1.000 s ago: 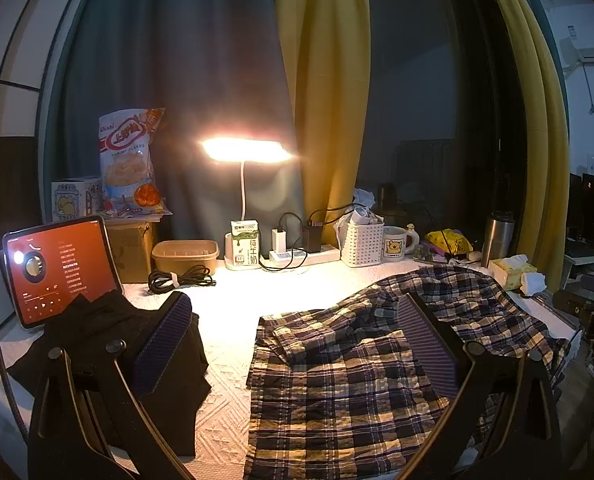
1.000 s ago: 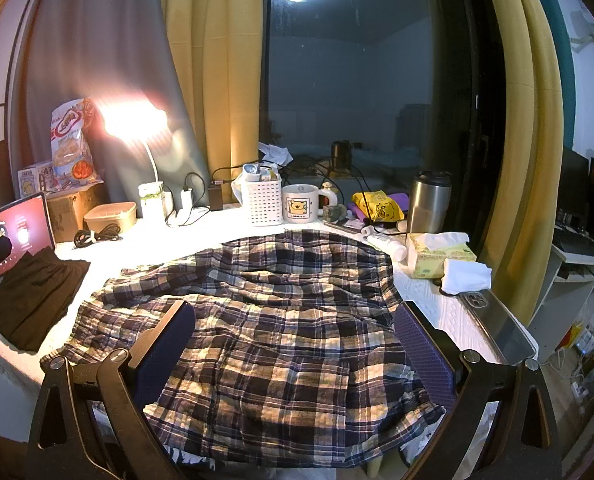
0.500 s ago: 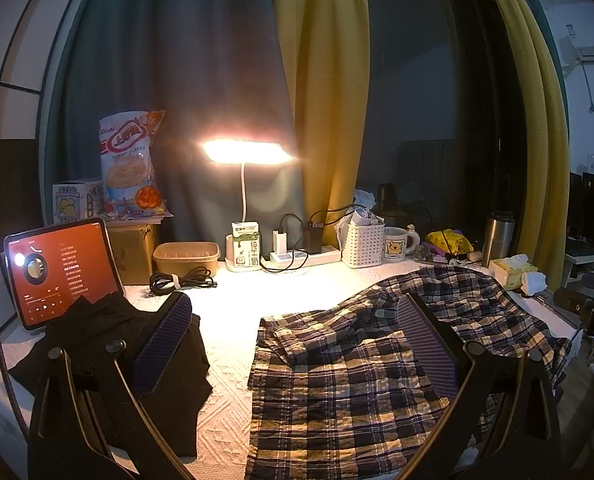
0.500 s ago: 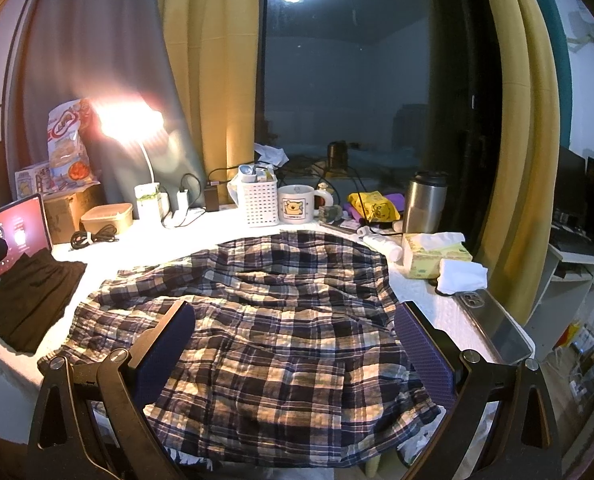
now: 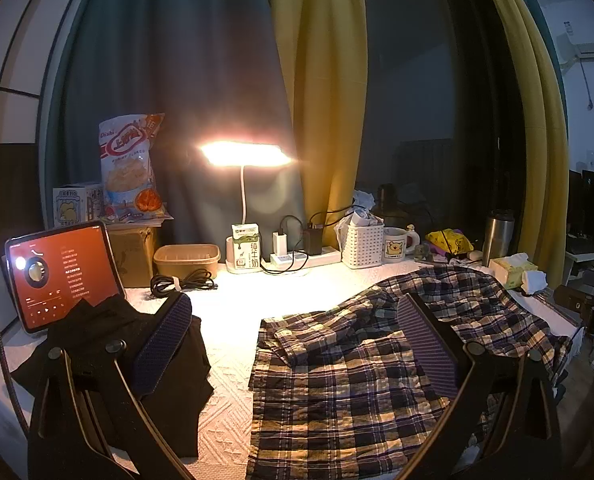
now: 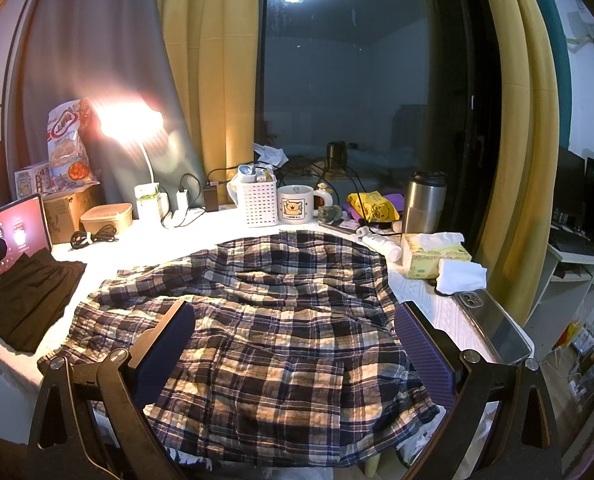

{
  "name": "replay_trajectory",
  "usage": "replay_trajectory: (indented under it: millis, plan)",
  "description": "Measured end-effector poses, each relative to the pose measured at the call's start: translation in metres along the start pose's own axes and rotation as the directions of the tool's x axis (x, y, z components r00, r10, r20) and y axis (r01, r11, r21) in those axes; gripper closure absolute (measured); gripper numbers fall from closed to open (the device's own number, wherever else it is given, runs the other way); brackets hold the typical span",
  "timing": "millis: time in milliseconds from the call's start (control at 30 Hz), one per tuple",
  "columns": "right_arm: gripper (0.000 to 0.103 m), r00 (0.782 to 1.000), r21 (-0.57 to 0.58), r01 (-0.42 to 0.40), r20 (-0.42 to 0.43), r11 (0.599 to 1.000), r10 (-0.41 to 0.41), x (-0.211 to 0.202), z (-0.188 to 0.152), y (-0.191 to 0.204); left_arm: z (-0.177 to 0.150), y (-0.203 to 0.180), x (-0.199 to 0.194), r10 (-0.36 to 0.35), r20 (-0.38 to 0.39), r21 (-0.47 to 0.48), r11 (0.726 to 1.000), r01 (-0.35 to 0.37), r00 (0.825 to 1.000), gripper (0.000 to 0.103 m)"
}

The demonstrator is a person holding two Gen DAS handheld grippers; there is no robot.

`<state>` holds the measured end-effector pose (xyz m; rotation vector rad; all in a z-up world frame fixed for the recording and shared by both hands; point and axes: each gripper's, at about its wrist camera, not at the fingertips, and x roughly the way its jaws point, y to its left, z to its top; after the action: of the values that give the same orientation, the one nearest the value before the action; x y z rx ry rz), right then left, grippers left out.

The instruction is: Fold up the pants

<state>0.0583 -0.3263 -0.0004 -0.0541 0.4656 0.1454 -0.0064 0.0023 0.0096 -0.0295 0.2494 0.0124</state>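
Plaid pants (image 6: 281,312) lie spread and wrinkled across the white table cover, reaching its front edge. In the left wrist view the plaid pants (image 5: 337,380) fill the right half, with a folded flap near their left edge. My left gripper (image 5: 293,340) is open above the table, its left finger over a dark garment and its right finger over the plaid. My right gripper (image 6: 293,340) is open above the middle of the pants, holding nothing.
A folded black garment (image 5: 109,344) lies at the left by a lit tablet (image 5: 63,274). Along the back stand a lamp (image 5: 243,154), milk carton (image 5: 245,246), power strip, white basket (image 6: 259,202), mug (image 6: 297,204), steel tumbler (image 6: 423,202). Tissue box (image 6: 433,256) and phone (image 6: 493,322) lie at right.
Both views have shifted only slightly; the right wrist camera has drifted a little to the right. The pants and both open grippers are as before.
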Motion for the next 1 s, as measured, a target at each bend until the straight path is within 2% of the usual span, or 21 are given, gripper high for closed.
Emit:
replay_trajectory:
  millis: [733, 1000]
  plan:
    - [0.003, 1.0, -0.002, -0.001, -0.002, 1.0, 0.001, 0.001, 0.0, 0.001, -0.004, -0.005, -0.002, -0.008, -0.004, 0.012, 1.0, 0.009, 1.0, 0.001]
    - [0.003, 1.0, -0.025, -0.006, -0.023, 1.0, 0.006, 0.013, 0.002, 0.005, -0.006, -0.006, 0.018, -0.012, -0.044, 0.035, 0.999, 0.014, 0.999, 0.001]
